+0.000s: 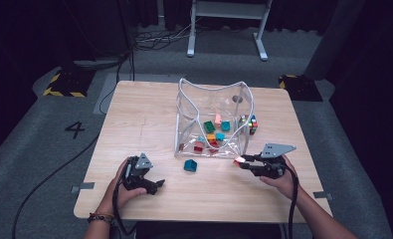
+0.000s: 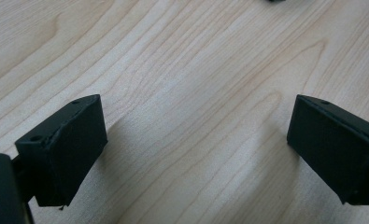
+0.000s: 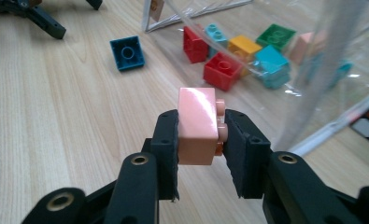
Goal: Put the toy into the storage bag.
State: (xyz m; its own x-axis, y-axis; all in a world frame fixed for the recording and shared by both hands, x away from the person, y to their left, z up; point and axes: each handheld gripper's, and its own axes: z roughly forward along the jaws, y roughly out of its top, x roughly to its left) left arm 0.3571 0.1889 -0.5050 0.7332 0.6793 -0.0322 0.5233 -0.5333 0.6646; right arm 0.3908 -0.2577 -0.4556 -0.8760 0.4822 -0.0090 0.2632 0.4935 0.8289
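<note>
My right hand-held gripper (image 3: 198,140) is clamped on a small pink plastic building brick (image 3: 197,126), pads pressing both sides, studs facing one jaw, brick lifted off the light wooden worktop (image 1: 144,124). In the high view it sits at that gripper's tip (image 1: 240,162), just in front of the clear plastic open-topped bag (image 1: 211,119), near its right front corner. Loose red, yellow, green and teal bricks (image 3: 247,51) lie inside the bag. A teal square brick (image 1: 190,165) rests alone on the worktop between my hands. My left hand-held gripper (image 2: 196,154) is released, jaws wide apart over bare wood, well apart from the pink brick.
</note>
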